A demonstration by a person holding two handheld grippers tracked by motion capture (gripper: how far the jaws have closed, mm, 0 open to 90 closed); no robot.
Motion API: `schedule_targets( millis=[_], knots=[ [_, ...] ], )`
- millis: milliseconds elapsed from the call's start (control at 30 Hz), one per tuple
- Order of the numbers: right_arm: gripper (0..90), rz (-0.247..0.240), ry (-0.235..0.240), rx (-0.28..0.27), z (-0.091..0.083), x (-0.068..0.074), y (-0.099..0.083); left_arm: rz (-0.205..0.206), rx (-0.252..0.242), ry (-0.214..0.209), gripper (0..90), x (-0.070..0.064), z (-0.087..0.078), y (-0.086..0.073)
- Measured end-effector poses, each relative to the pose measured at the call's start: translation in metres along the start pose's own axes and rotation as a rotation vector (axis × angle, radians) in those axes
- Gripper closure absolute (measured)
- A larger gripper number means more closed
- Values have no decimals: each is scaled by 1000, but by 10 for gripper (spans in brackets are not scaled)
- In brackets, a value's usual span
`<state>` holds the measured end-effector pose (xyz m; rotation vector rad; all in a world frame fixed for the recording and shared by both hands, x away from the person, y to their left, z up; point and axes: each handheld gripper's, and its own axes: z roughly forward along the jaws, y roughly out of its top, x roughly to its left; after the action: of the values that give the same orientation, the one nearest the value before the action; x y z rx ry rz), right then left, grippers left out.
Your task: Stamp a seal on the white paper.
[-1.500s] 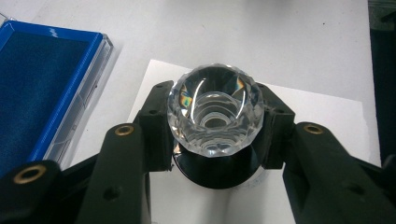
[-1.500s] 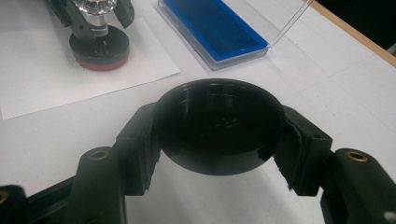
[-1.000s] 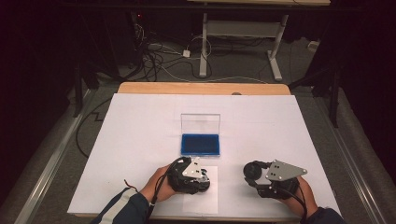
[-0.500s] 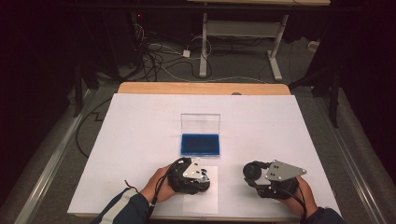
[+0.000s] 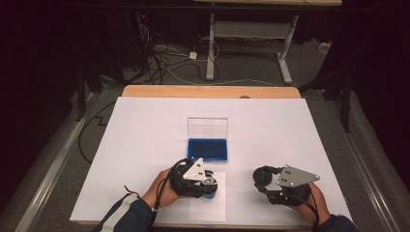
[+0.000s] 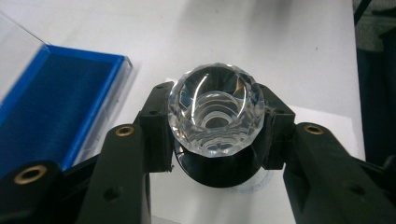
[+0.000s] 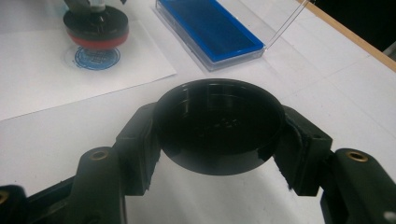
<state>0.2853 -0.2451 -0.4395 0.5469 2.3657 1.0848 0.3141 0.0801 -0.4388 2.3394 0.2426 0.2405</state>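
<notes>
The left gripper [image 6: 212, 154] has its jaws closed on a stamp, gripping it by the faceted clear knob [image 6: 215, 114] at its top, with the stamp's black body just below the pads. In the right gripper view the stamp [image 7: 96, 25] stands upright on a loose sheet of paper [image 7: 56, 79], its red base over a round blue imprint [image 7: 97, 58], though whether the face is pressed down or just lifted off is hard to tell from here. The right gripper [image 7: 219, 135] is clamped around a round black cap [image 7: 218, 123], held open side up and clear of the table. The relation that matters is between these two: the cap lies to the right of the stamp, near it but apart, with bare table between, and the stamp's long axis is vertical, so the cap would probably have to meet it from below or the stamp be turned over. Beyond both, toward the far side, the blue ink pad [image 5: 208, 150] sits in its case with the clear lid [image 5: 207, 128] standing open; in the high view the left gripper [image 5: 196, 178] is plainly the nearer of the two to it.
</notes>
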Motion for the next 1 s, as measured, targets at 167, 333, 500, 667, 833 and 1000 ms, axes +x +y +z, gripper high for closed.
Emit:
schedule_targets(
  millis=[167, 333, 500, 667, 833, 1000],
  knots=[
    [386, -6, -3, -4, -1, 0, 1, 2, -35, 31, 541, 2, -11, 2],
    [386, -5, -6, -11, -2, 0, 1, -12, -73, 54, 542, 5, -23, 1],
    [386, -3, -8, -13, -2, 0, 1, -12, -89, 64, 541, 5, -30, 0],
    [386, -7, -11, -21, -3, -1, 2, -20, -103, 77, 541, 7, -36, -1],
    [386, -10, -11, -25, -4, -1, 2, -23, -112, 83, 542, 7, -40, -2],
    [386, -6, -13, -27, -5, -1, 2, -22, -110, 92, 542, 8, -43, -2]
  ],
)
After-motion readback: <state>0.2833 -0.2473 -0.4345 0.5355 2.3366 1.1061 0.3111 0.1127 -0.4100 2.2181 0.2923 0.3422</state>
